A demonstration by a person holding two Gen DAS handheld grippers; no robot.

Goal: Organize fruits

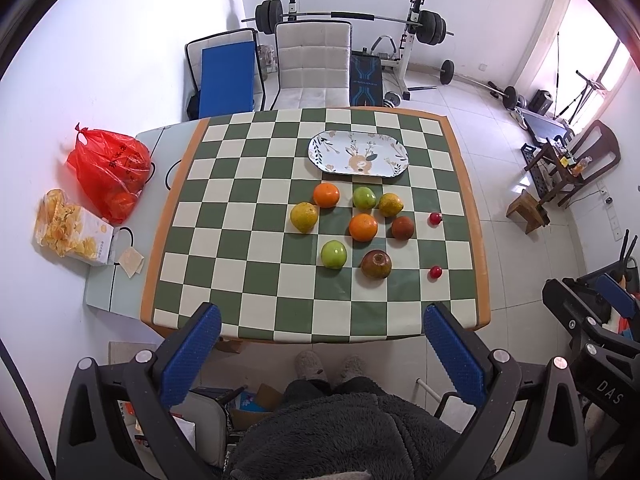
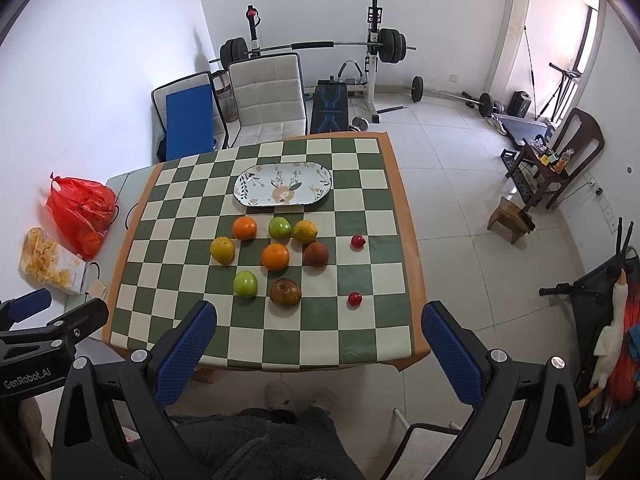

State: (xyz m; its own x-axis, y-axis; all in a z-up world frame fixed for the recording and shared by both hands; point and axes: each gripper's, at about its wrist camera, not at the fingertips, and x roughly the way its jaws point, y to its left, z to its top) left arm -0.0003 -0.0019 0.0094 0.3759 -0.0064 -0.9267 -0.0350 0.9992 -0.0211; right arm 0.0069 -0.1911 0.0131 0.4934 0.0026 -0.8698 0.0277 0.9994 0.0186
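Checkered green-and-white table (image 1: pixel 248 216) in a home gym room, weight bench against the far wall. Both grippers are held high above the near table edge. I read the left gripper (image 1: pixel 322 354) as wide open with nothing between its blue pads; the right gripper (image 2: pixel 320 354) is likewise wide open and empty. Ahead of and below both jaws, mid-table, the fruits lie loose in a cluster, none on the plate yet: brown apple (image 1: pixel 376 265) and green apple (image 1: pixel 334 254) nearest me, then an orange (image 1: pixel 363 227), a reddish-brown fruit (image 1: pixel 402 227), a yellow citrus (image 1: pixel 304 217), and a back row of a second orange (image 1: pixel 326 195), a second green apple (image 1: pixel 364 198) and a second yellow fruit (image 1: pixel 390 204). Two small red fruits (image 1: pixel 435 272) sit apart to the right. Beyond the cluster is the oval patterned plate (image 1: pixel 320 148), bare. Judgement: these are round, firm, smooth-skinned and likely to roll, so I would take each across its widest middle with moderate squeeze; the brown apple may be soft. The small red ones need the jaws nearly closed. Far left, off the cloth: red bag (image 1: pixel 108 168), snack box (image 1: pixel 72 228).
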